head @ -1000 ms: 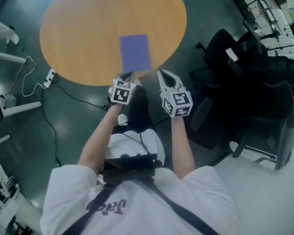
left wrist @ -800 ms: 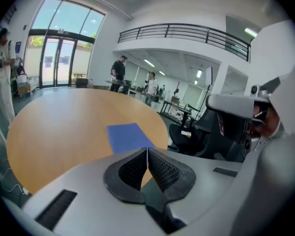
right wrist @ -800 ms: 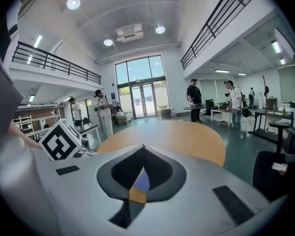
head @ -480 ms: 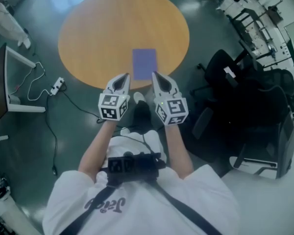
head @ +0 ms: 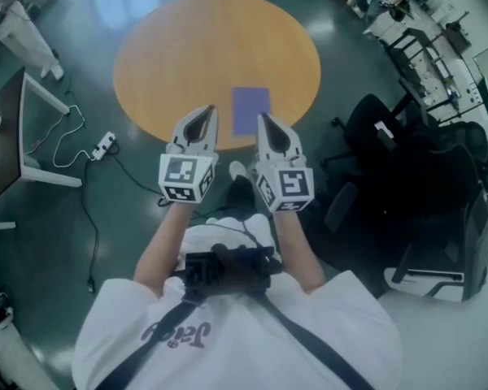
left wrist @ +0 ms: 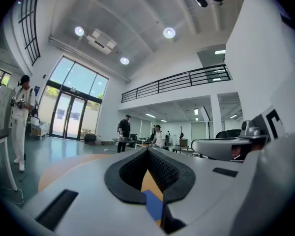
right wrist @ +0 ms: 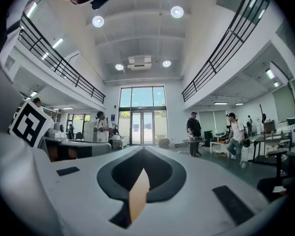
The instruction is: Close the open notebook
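Plainly clenched on nothing, left gripper and right gripper flank the shut notebook — one near corner covered.

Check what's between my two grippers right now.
In the head view, only the purple notebook, flat on the round table, shows between the left gripper and right gripper.

Round wooden table, green floor, black chairs.
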